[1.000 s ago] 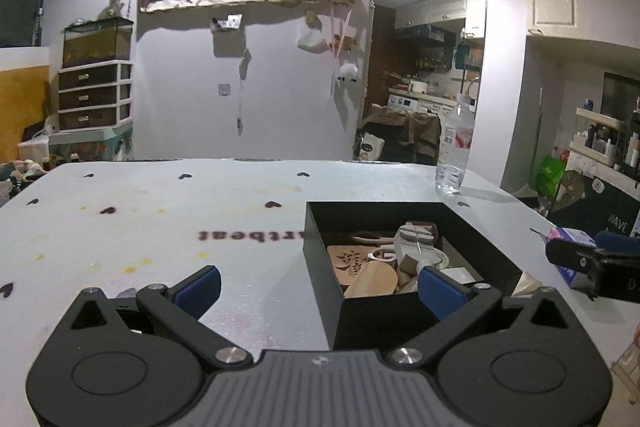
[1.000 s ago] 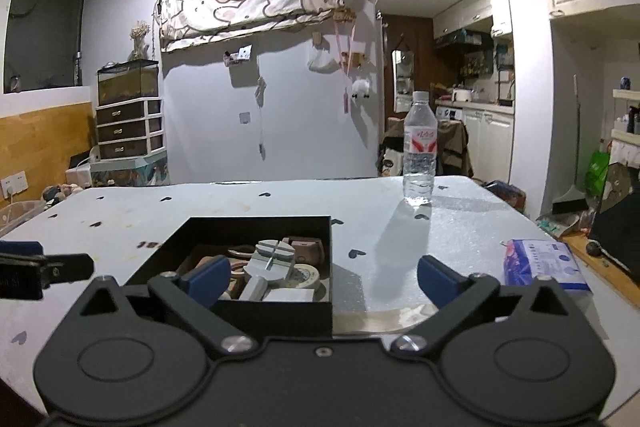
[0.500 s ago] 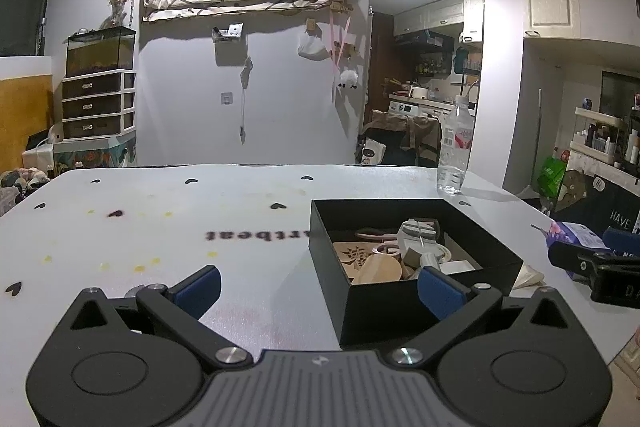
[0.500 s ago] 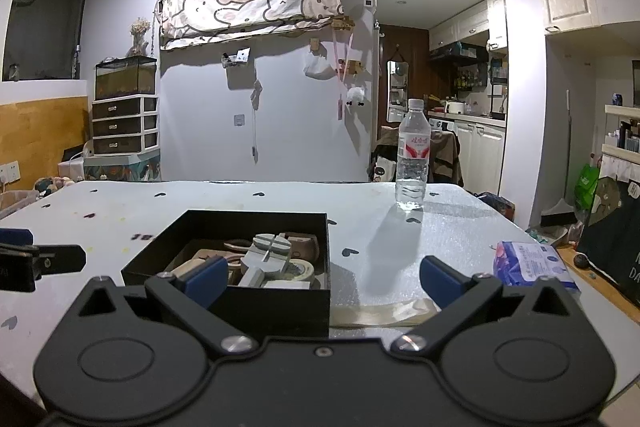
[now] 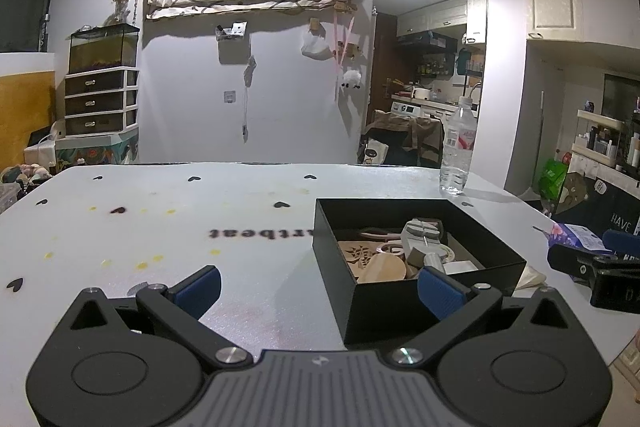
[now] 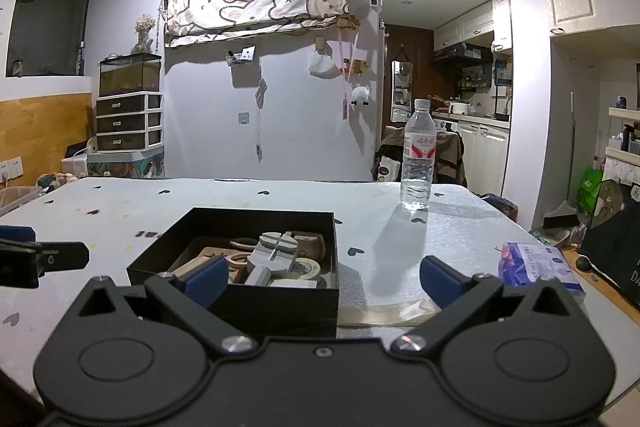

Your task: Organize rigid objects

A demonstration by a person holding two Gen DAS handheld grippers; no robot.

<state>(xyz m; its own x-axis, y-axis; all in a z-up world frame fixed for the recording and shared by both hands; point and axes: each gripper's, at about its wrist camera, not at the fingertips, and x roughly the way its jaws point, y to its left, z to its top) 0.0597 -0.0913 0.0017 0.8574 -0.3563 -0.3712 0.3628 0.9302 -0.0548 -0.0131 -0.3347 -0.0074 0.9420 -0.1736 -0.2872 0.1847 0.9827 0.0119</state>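
1. One white counter [image 5: 168,227] fills both views, printed with small hearts; apart from the things below, its near part lies bare.
2. One black box [image 6: 280,301] sits on the counter, straight ahead of the right tongs and to the right of the left tongs. It holds the rigid items: a grey tool [image 6: 276,253], wooden pieces [image 5: 380,265], a tape roll [image 6: 308,269] and some smaller bits too jumbled to name.
3. One water bottle [image 6: 418,155] stands upright, well beyond the box near the far edge.
4. One blue packet [image 6: 536,263] lies flat near the right edge, apart from the box; a pale strip [image 6: 384,313] lies just beside the box's right wall.
5. Two tongs hover low above the near edge. The left tongs [image 5: 318,287] are spread wide and hold nothing; the right tongs [image 6: 322,279] are likewise wide apart and empty.
6. Step in hand, as I judge it: nothing loose and rigid lies outside the box, so collecting looks done or not begun. The hands sit poised rather than working.
7. Next move would probably call for either reaching over the near wall into the box for one item, picking a piece standing clear such as the grey tool, or drawing back if sorting is finished.
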